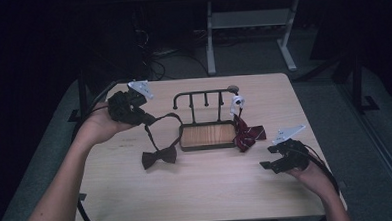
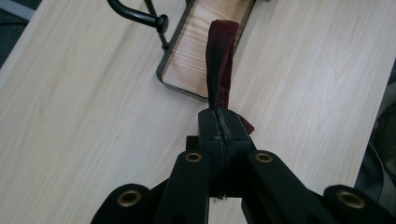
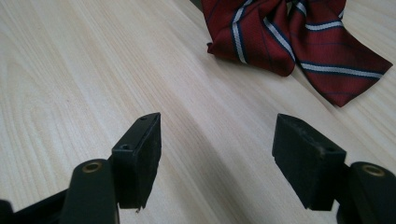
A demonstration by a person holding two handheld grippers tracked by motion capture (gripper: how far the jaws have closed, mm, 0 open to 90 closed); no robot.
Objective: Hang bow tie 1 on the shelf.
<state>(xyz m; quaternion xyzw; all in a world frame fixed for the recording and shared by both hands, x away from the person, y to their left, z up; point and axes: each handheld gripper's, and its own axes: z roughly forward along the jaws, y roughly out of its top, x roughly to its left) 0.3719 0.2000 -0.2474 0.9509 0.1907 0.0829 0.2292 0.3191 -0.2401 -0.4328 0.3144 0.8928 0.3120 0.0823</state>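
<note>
A dark bow tie (image 1: 158, 157) lies on the table left of a small rack's wooden base (image 1: 207, 135). Its strap (image 1: 170, 116) loops up to my left gripper (image 1: 147, 118), which is shut on it above the table's left side. In the left gripper view the jaws (image 2: 222, 123) pinch the dark maroon strap (image 2: 219, 70), which stretches toward the wooden base (image 2: 201, 51). A red striped bow tie (image 1: 247, 133) rests against the rack's right end. My right gripper (image 1: 268, 157) stands open near the table, right of that tie. In the right gripper view the striped tie (image 3: 289, 37) lies beyond the open gripper (image 3: 217, 140).
The rack's black hook bar (image 1: 203, 93) rises behind the base, with a white piece (image 1: 237, 101) at its right end. A hook end (image 2: 140, 16) shows in the left gripper view. Bare table top (image 1: 202, 190) spreads in front. Desk legs (image 1: 210, 40) stand beyond the far edge.
</note>
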